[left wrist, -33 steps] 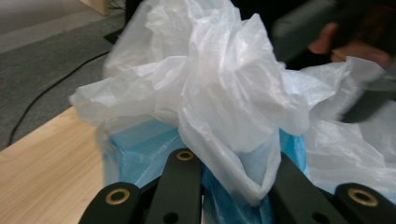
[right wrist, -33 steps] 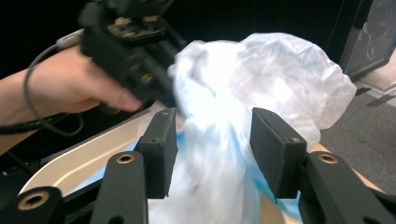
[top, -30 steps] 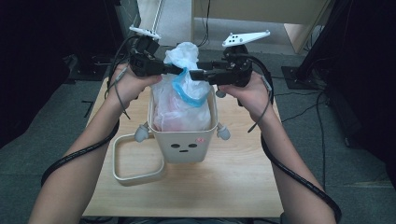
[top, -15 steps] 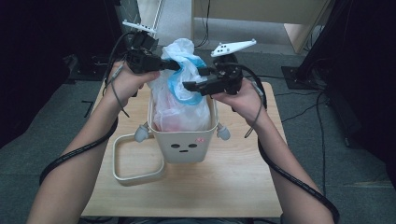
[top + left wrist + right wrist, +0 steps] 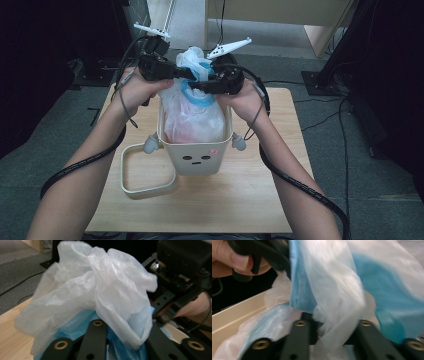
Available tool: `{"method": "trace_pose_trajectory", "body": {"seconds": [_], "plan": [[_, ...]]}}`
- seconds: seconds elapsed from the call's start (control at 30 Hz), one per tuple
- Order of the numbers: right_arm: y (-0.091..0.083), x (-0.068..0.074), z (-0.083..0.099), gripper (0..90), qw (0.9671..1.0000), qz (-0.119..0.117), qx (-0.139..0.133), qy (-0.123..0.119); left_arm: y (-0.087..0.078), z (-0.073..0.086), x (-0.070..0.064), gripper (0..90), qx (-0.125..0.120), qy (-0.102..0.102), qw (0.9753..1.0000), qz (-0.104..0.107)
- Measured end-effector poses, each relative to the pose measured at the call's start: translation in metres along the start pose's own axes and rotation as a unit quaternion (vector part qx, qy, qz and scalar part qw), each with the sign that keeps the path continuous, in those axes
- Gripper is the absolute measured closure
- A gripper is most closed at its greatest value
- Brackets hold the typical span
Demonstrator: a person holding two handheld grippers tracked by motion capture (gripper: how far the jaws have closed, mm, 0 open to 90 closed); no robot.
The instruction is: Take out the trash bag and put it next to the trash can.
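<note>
A small cream bin with a little face on its front stands in the middle of the wooden desk. A cream ring-shaped frame, maybe the bin's lid rim, lies on the desk just beside it, on the left.

Inside the bin sits a thin plastic bag, white with a blue band near the top. Something pinkish shows through it low down. The top of the bag sticks up above the bin and is bunched together.

The left gripper and the right gripper meet at the bag's top, one from each side. In the left gripper view, the bag's crumpled white top runs down between the jaws, and they seem to pinch it. In the right gripper view, a strip of the plastic hangs between the jaws, which also seem to be pinching it.

It looks like the bag's top is being gathered, to tie it shut or lift it out. I think the next move needs both holds to stay firm, and a gentle pull, because the thin plastic could tear or slip.
</note>
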State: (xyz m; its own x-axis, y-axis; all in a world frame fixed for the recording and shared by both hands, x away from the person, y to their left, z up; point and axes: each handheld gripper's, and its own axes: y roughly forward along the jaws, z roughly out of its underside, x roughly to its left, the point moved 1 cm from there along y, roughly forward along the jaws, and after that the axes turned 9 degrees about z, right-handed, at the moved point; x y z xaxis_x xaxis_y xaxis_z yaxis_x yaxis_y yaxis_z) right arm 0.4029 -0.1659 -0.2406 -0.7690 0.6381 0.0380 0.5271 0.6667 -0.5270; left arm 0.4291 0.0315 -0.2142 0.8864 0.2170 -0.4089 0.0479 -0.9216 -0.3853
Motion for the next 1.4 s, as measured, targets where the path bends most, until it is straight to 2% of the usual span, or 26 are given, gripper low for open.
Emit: {"method": "trace_pose_trajectory", "body": {"seconds": [0.03,0.1,0.17,0.27,0.4,0.53,0.57,0.73,0.8,0.83,0.87,0.93,1.03,1.13,1.2,1.3,1.4], "plan": [[-0.001,-0.001,0.0,86.1,0.9999,-0.002,0.003,0.012,-0.003,0.0,0.0,72.8,0.0,0.006,1.0,-0.005],[-0.004,-0.006,-0.001,87.8,0.9992,-0.009,0.012,0.036,-0.007,0.002,-0.002,66.7,0.0,0.013,0.9998,-0.015],[-0.009,-0.01,-0.002,88.3,0.9989,-0.008,0.009,0.046,-0.01,0.005,-0.004,57.5,0.002,0.031,0.999,-0.032],[-0.021,-0.015,-0.006,88.4,0.9982,0.003,-0.015,0.058,-0.017,0.01,-0.006,48.6,-0.01,0.043,0.998,-0.044],[-0.04,-0.026,-0.013,88.6,0.9948,0.013,-0.052,0.087,-0.024,0.014,-0.007,40.0,-0.028,0.051,0.997,-0.05],[-0.052,-0.034,-0.02,88.6,0.9906,0.039,-0.075,0.107,-0.016,0.018,-0.007,36.4,-0.019,0.063,0.9971,-0.038],[-0.052,-0.034,-0.022,88.6,0.9901,0.035,-0.079,0.111,-0.012,0.018,-0.007,35.6,-0.012,0.068,0.997,-0.035],[-0.043,-0.027,-0.027,88.6,0.9917,0.028,-0.073,0.102,0.013,0.019,-0.012,32.8,0.021,0.076,0.9968,-0.007],[-0.038,-0.024,-0.027,88.6,0.9923,0.021,-0.069,0.101,0.022,0.02,-0.013,35.7,0.039,0.077,0.9962,0.003],[-0.036,-0.023,-0.027,88.6,0.9926,0.02,-0.066,0.1,0.024,0.02,-0.014,41.1,0.045,0.076,0.996,0.007],[-0.034,-0.022,-0.027,88.5,0.9929,0.02,-0.065,0.098,0.026,0.02,-0.015,47.6,0.051,0.074,0.9959,0.014],[-0.031,-0.021,-0.026,88.4,0.9936,0.021,-0.059,0.094,0.026,0.02,-0.017,66.9,0.061,0.076,0.995,0.024],[-0.028,-0.024,-0.022,88.1,0.9943,0.021,-0.048,0.093,0.019,0.02,-0.017,82.1,0.052,0.058,0.9949,0.064],[-0.024,-0.029,-0.013,88.2,0.9946,0.007,-0.033,0.099,0.005,0.017,-0.014,86.6,0.014,0.059,0.9955,0.073],[-0.019,-0.029,-0.006,88.6,0.9949,-0.01,-0.02,0.098,-0.001,0.015,-0.008,87.2,-0.004,0.045,0.9964,0.071],[-0.011,-0.023,0.0,88.6,0.9956,-0.028,0.0,0.09,-0.001,0.016,0.0,87.6,-0.011,0.033,0.9977,0.058],[-0.009,-0.024,0.003,83.8,0.9957,-0.024,0.011,0.089,0.002,0.017,0.005,87.6,-0.016,0.014,0.9984,0.051]]}}
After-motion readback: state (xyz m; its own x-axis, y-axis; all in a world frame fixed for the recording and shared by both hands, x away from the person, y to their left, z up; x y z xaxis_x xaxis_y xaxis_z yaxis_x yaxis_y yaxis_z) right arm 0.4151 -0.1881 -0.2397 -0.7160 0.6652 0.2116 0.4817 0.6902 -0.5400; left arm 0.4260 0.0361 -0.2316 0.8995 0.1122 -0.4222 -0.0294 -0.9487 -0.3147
